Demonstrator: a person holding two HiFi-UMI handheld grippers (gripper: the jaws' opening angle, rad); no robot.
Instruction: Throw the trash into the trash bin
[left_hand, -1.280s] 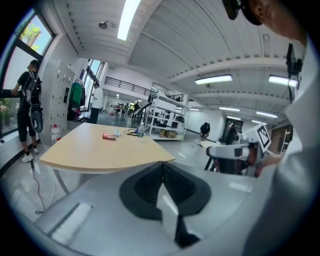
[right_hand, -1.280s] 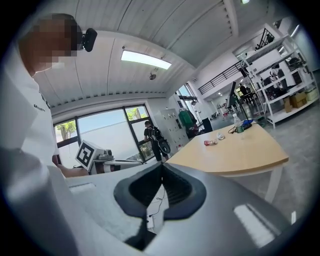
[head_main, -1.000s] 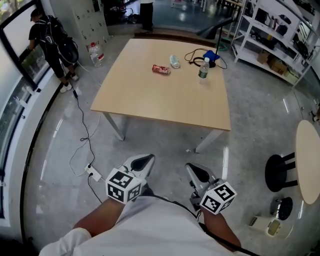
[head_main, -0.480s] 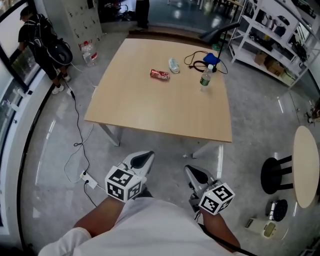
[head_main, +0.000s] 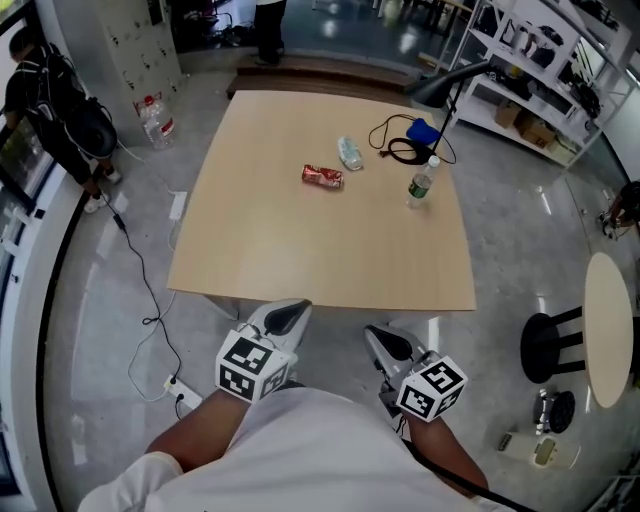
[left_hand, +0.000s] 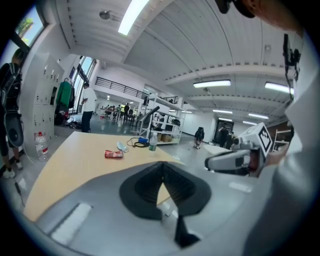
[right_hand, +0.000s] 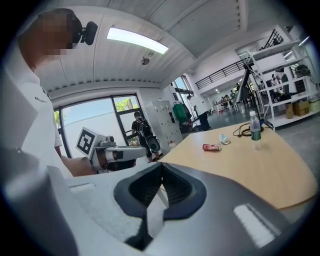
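Two tools are in play and neither carries anything. The left gripper (head_main: 290, 312) and the right gripper (head_main: 384, 341) both have their jaws pressed together on nothing. They are held side by side just short of the near edge of the square light-wood table (head_main: 320, 255).

The likely trash lies well ahead, toward the table's far side. A crumpled red foil wrapper (head_main: 323, 177) lies there with a crushed clear plastic bottle (head_main: 349, 153) just beyond it. To the right, an upright clear plastic bottle with a green label (head_main: 421, 186) stands near a coil of black cable (head_main: 402, 150). No trash bin shows in any view.

The step in hand looks like the approach, before any pick. The next move calls for reaching across the tabletop, parting one pair of jaws and closing them on the wrapper or the crushed bottle. The flat wrapper may need a low, level grip.

Compared with a second ago, the table fills more of the head view and its near edge sits closer to the grippers, whose jaws are unchanged.
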